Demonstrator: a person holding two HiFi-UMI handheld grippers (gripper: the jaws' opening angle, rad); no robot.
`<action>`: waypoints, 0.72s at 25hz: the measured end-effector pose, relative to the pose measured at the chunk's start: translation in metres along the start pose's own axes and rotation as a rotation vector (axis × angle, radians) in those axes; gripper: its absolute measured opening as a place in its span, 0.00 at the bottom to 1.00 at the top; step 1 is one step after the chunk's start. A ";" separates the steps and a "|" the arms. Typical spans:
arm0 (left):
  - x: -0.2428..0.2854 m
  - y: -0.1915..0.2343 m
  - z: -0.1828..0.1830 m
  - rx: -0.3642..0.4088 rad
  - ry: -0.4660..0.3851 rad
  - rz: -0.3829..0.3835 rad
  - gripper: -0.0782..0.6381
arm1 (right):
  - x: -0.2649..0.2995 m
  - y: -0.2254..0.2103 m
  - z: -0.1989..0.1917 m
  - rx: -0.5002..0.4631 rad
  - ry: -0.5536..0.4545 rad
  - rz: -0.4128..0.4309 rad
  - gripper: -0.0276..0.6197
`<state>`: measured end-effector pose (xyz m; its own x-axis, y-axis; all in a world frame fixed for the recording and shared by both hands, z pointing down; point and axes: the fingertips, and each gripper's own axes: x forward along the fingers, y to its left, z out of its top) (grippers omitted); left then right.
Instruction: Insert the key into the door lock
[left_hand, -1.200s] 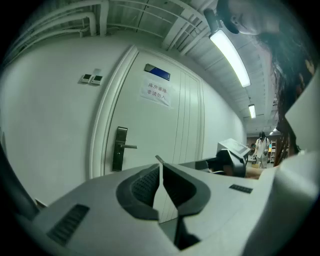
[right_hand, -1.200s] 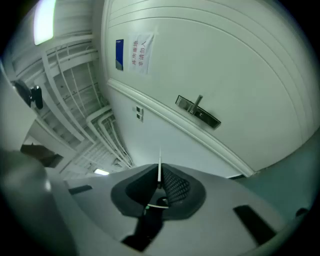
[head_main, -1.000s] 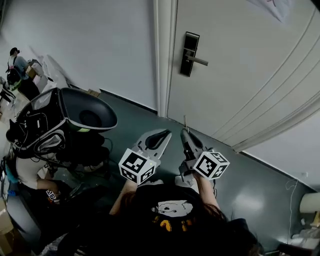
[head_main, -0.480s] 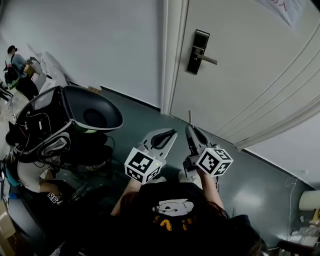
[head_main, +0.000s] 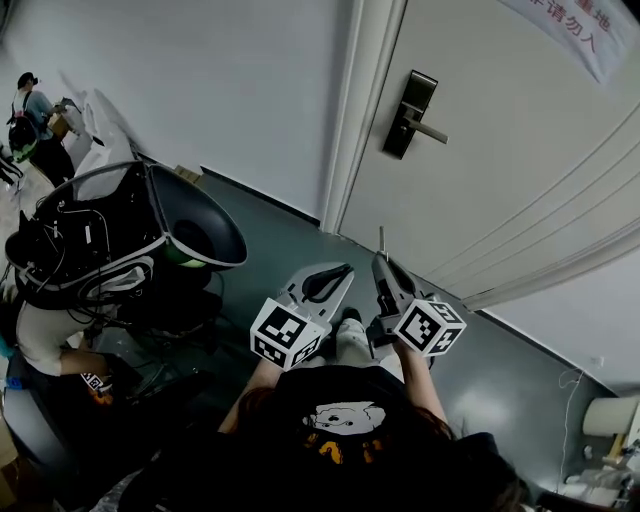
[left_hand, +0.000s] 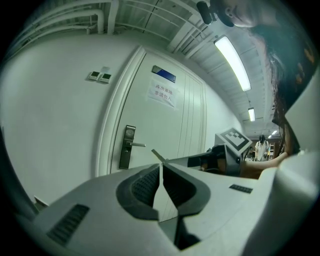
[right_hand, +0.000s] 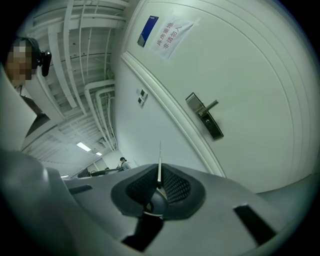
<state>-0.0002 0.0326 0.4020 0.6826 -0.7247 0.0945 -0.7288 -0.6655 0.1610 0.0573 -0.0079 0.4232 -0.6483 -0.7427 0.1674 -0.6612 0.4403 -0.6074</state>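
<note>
A black door lock (head_main: 406, 115) with a silver lever handle sits on the white door (head_main: 500, 150); it also shows in the left gripper view, door lock (left_hand: 127, 147), and in the right gripper view, door lock (right_hand: 205, 116). My right gripper (head_main: 381, 262) is shut on a thin key (head_main: 380, 240) whose blade sticks out past the tips, key (right_hand: 159, 161). It is well short of the lock, below it. My left gripper (head_main: 336, 272) is shut with nothing in it, just left of the right one; the key tip (left_hand: 158, 156) shows past its jaws.
A black round-topped machine with cables (head_main: 120, 240) stands at the left on the grey floor (head_main: 520, 360). The door frame (head_main: 355, 110) runs beside the lock. A paper sign (head_main: 575, 30) hangs on the door. A person (head_main: 25, 120) sits far left.
The view has shifted so the door lock sits further right and lower in the head view. Both grippers keep the same pose and have edged slightly right with the person.
</note>
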 end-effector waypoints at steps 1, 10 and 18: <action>0.008 0.002 -0.002 -0.004 0.005 0.003 0.14 | 0.002 -0.008 0.002 0.006 0.005 -0.002 0.08; 0.058 0.027 -0.011 -0.021 0.044 0.042 0.14 | 0.040 -0.063 0.021 0.042 0.031 0.011 0.08; 0.107 0.042 0.007 -0.050 0.063 0.066 0.14 | 0.055 -0.100 0.058 0.077 0.045 0.007 0.07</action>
<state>0.0414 -0.0740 0.4119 0.6365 -0.7528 0.1677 -0.7696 -0.6060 0.2011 0.1099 -0.1217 0.4478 -0.6706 -0.7153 0.1966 -0.6265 0.4041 -0.6664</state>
